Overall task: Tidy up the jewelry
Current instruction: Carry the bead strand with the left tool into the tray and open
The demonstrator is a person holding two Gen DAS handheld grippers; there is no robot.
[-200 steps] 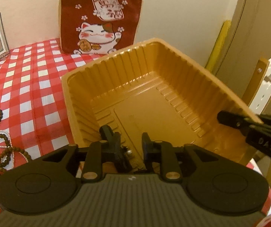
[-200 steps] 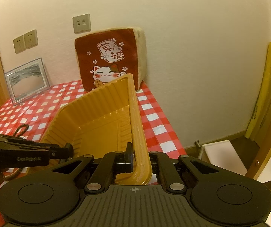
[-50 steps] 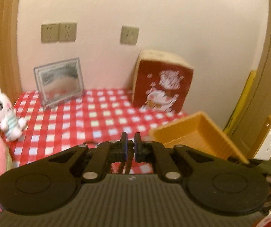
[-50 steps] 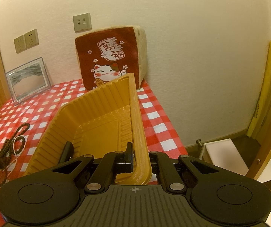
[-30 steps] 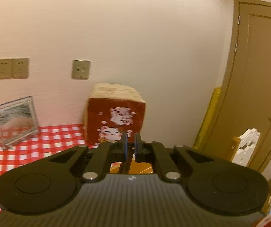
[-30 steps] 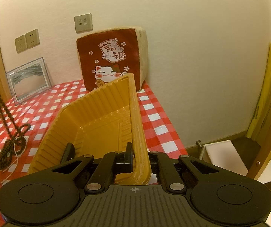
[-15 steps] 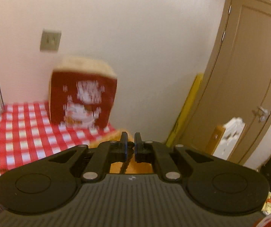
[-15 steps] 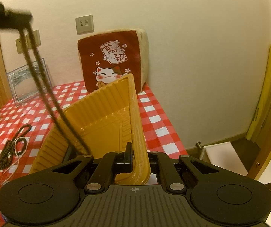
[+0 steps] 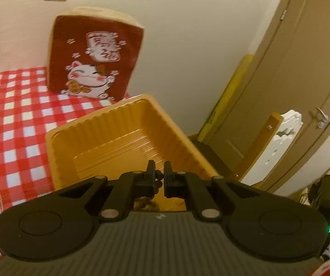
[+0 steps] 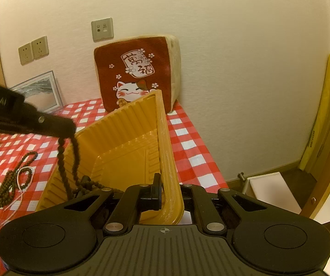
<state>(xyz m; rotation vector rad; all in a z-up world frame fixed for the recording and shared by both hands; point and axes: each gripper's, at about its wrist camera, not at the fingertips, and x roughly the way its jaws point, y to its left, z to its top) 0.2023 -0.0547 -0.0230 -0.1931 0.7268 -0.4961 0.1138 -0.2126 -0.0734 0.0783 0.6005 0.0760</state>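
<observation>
Left gripper (image 10: 69, 130): clamping dark bead strand (image 10: 69, 163), dangling into orange tray (image 10: 123, 158), lower end lying on tray floor.
Right gripper (image 10: 170, 192): pinching tray's near right wall, tilting it.
Remaining bead strands (image 10: 15, 179): lying on checked tablecloth (image 10: 188, 145), left of tray.

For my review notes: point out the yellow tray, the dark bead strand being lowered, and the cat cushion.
yellow tray (image 10: 128, 138), right wrist view, ribbed far wall
dark bead strand (image 10: 62, 161), right wrist view, hanging part
cat cushion (image 10: 137, 69), right wrist view, red front
</observation>
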